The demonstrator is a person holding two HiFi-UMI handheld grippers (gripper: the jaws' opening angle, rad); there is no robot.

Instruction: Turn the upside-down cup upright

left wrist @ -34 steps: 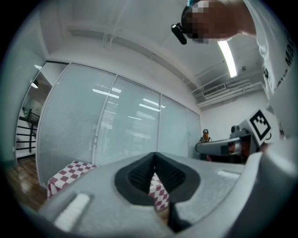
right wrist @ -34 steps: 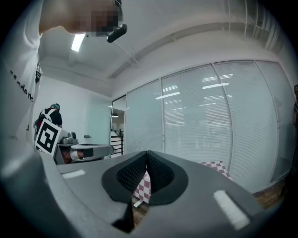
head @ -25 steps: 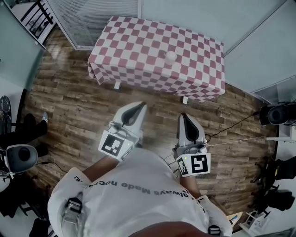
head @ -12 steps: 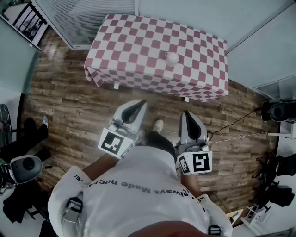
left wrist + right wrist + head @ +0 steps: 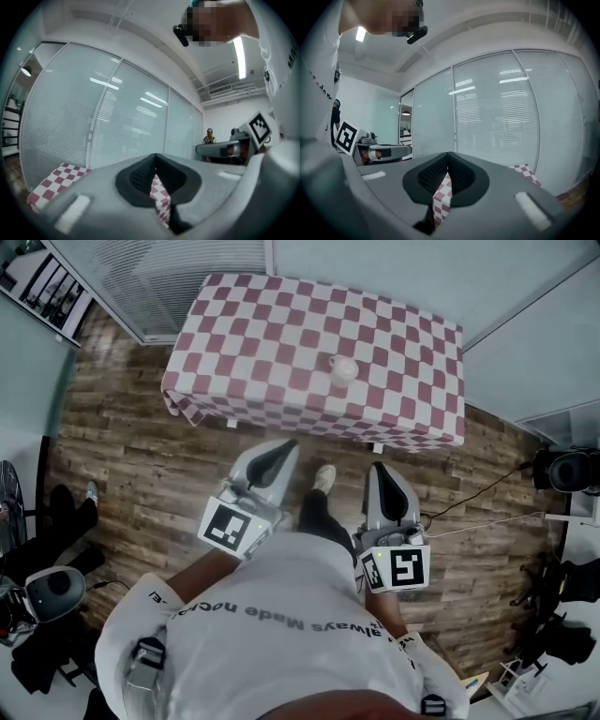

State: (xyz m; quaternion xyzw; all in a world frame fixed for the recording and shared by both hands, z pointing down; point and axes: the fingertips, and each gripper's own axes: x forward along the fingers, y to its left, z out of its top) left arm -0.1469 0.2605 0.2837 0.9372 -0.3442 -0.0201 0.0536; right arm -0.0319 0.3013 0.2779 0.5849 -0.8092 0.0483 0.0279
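Overall: person [image 5: 281, 615] stands on wooden floor [image 5: 141, 456], short of the bench [image 5: 253, 334].
Left gripper [image 5: 283, 447]: jaws closed together, nothing held, pointing toward the bench.
Cup [image 5: 343, 369]: pale, on the bench's checked cloth, right of centre, well apart from both grippers.
Right gripper [image 5: 377, 471]: jaws closed together, empty, pointing toward the bench.

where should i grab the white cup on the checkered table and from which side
Probably across its round side wall, coming in level from the table's near edge. The cup stands alone on the checkered table, with nothing beside it to get in the way. A nub at its left in the head view may be a handle; too small to tell.
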